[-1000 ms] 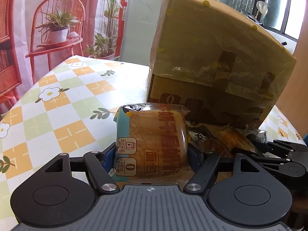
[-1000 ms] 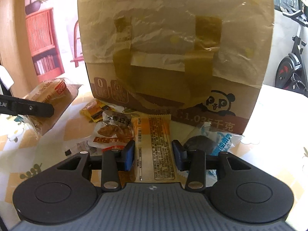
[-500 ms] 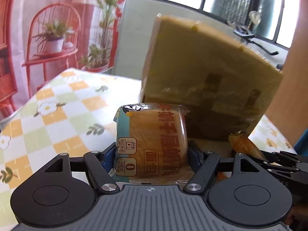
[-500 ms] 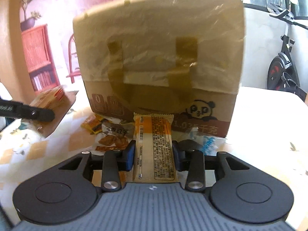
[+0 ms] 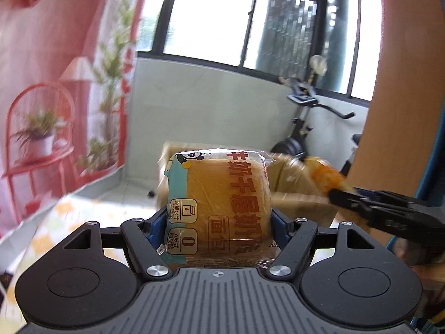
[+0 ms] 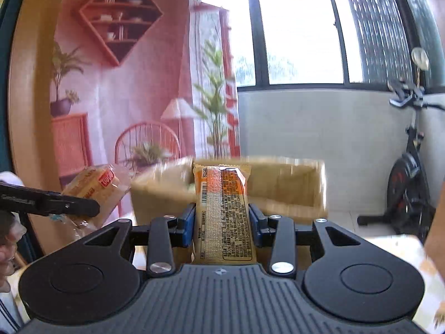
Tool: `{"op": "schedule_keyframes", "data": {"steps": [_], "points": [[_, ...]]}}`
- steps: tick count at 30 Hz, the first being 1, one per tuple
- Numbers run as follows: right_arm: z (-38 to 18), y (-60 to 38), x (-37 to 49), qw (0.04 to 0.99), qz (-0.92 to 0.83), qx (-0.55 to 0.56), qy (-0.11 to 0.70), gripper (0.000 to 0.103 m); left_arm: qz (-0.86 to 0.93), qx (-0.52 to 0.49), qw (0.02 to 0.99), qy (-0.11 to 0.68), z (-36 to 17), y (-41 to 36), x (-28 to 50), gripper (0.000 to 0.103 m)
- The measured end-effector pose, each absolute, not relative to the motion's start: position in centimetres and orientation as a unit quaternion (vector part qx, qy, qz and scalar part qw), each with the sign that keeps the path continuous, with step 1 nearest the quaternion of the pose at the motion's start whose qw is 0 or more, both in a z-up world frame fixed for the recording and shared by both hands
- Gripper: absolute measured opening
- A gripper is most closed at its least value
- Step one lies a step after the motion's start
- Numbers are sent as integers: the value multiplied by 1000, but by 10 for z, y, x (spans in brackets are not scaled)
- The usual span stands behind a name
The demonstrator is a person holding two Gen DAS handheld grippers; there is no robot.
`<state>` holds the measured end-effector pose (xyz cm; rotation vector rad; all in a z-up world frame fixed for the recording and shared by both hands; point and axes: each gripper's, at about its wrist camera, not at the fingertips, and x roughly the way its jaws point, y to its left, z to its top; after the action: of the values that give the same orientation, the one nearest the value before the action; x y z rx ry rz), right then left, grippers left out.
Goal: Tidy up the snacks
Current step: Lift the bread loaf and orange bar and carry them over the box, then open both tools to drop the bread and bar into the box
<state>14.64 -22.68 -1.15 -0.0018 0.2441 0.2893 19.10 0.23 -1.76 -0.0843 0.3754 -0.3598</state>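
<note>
Cardboard box (image 6: 286,186) sits ahead of you, below both grippers, top open. Left gripper (image 5: 219,222) clamps bread pack (image 5: 219,208) across its width, jaws about half spread. Right gripper (image 6: 222,220) pinches snack bar (image 6: 222,211), jaws narrow; wrapper stands upright between pads. Risks, as judgement: bar held only low on its length, slick film may slide out if you tilt or swing fast; soft bread may crush if you squeeze harder; both grippers near each other over box, tips may collide on lowering.
</note>
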Motion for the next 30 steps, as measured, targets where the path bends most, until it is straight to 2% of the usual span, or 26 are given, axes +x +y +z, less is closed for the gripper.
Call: {"op": "schedule_keyframes", "data": {"steps": [5, 8, 15, 25, 30], "points": [[15, -226, 195, 985, 123, 5, 120, 40, -194, -26, 966, 171, 9, -20, 232, 75], [16, -229, 231, 984, 102, 10, 143, 41, -203, -16, 960, 192, 12, -32, 271, 76], [-1, -231, 288, 980, 71, 23, 183, 40, -172, -3, 950, 259, -5, -43, 350, 75], [-21, -233, 311, 977, 49, 29, 207, 42, -154, 55, 946, 279, -23, -43, 380, 76], [-26, -229, 299, 980, 49, 16, 191, 61, -154, 58, 949, 269, -25, -32, 371, 83]]}}
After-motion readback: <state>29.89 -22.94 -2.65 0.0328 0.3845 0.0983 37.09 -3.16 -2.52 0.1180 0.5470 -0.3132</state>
